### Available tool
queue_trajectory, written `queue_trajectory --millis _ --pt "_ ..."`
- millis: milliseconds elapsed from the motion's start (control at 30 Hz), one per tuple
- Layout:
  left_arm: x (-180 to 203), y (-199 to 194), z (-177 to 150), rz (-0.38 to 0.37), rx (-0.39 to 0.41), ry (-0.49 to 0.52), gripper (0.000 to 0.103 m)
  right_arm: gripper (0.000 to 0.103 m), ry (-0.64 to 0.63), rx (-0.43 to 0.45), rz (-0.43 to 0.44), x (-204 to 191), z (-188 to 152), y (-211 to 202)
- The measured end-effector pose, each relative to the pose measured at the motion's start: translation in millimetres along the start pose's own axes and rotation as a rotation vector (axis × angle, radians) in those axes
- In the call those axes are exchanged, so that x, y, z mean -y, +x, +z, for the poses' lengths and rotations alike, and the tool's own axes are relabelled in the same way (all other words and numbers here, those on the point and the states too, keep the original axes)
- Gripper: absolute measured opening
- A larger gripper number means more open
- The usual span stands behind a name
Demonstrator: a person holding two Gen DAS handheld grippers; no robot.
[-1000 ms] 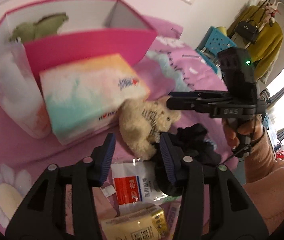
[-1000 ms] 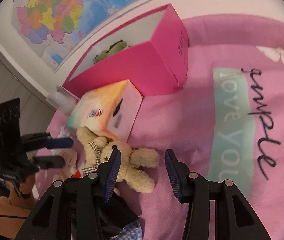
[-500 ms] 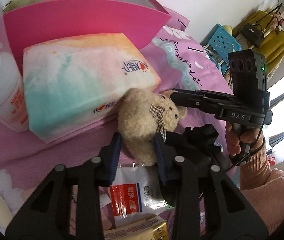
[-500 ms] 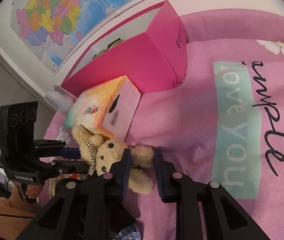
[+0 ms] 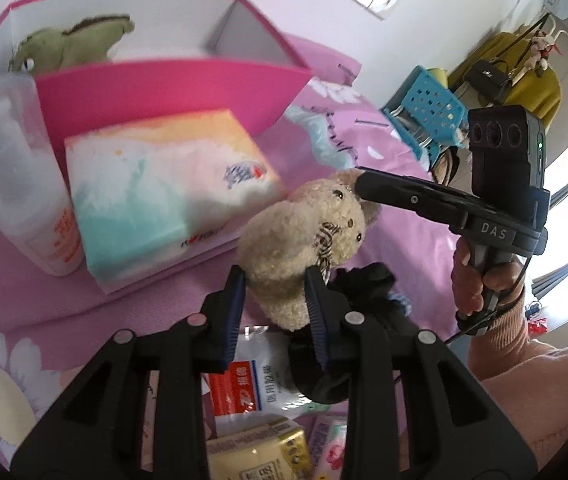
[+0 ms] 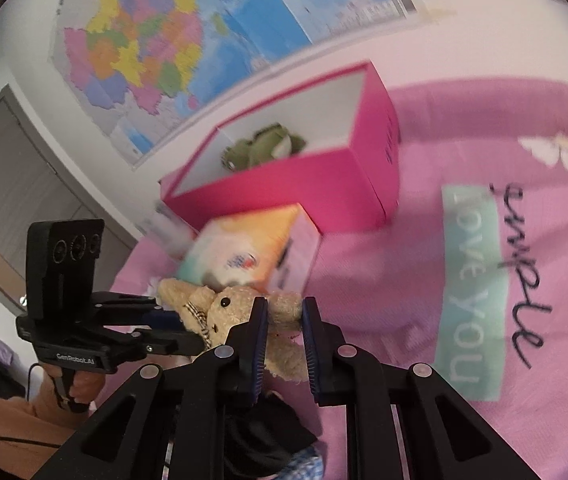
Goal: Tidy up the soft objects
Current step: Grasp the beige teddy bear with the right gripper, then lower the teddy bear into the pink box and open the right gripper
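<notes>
A beige teddy bear point(image 5: 296, 236) point(image 6: 236, 304) with a checked bow hangs between both grippers, just above the pink bedspread. In the left wrist view my left gripper point(image 5: 275, 280) has its jaws closing, with the pads pressing on the bear's lower body. My right gripper point(image 6: 284, 308) is also closing, pads squeezing one of the bear's limbs. From the left wrist view, the right gripper point(image 5: 360, 180) meets the bear's head side. The left gripper point(image 6: 176, 320) shows at the left of the right wrist view. An open pink box point(image 5: 164, 92) point(image 6: 284, 192) behind holds a green plush point(image 5: 72, 42) point(image 6: 264, 146).
A pastel tissue pack point(image 5: 156, 192) point(image 6: 252, 248) lies against the box front. A white bottle point(image 5: 12, 184) stands at its left. A black cloth point(image 5: 368, 280) point(image 6: 268, 432) and several packets point(image 5: 252, 392) lie under the grippers. A blue basket point(image 5: 428, 108) stands beyond the bed.
Both grippers closed onto the bear, which lay on the bedspread a second ago. It now hangs raised between them, and the right gripper has risen.
</notes>
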State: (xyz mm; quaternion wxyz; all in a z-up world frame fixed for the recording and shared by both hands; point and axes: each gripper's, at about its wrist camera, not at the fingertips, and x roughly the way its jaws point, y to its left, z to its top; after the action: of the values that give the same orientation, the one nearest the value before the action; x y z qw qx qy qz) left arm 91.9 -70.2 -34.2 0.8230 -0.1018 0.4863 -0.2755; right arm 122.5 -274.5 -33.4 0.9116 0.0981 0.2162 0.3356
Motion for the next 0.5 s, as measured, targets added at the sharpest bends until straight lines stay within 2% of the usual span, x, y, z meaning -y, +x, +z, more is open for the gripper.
queue_trajectory --millis 267,500 --pt "9 -35 19 -0.03 0.092 0.026 0.033 0.017 -0.061 0.07 0.005 -19 22 -25" --pt "7 -55 49 0.012 0.156 0.045 0.033 0.017 -0.102 0.125 -0.002 -31 52 -32"
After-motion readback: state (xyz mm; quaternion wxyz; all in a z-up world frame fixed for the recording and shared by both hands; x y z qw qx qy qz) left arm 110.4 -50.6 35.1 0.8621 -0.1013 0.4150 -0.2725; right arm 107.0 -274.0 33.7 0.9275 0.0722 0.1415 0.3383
